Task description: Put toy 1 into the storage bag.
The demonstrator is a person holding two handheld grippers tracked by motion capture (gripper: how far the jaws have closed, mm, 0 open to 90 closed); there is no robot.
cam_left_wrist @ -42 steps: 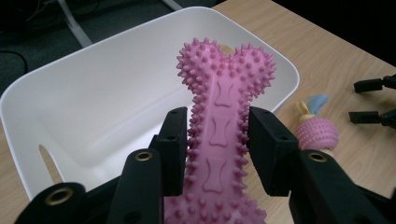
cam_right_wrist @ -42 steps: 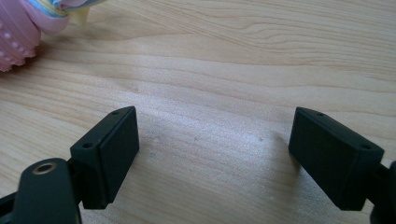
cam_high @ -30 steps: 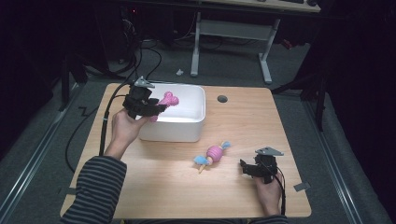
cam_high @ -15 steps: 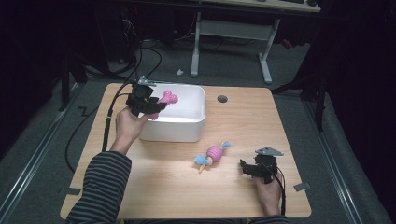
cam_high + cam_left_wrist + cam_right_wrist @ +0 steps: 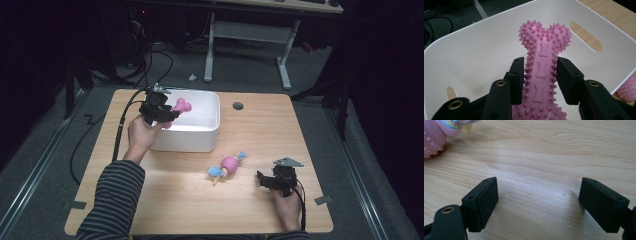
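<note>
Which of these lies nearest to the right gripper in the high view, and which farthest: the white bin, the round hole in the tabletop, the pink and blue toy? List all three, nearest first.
Measured from the right gripper:
1. Pink and blue toy, on the table just to its left.
2. White bin, farther left and back.
3. Round hole, near the table's far edge.

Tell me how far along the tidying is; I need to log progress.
Nothing visibly lies in the white bin yet. In hand: the left gripper clamps the pink spiky bone over it. Left: the pink ball toy on the table, near the open right gripper.
</note>
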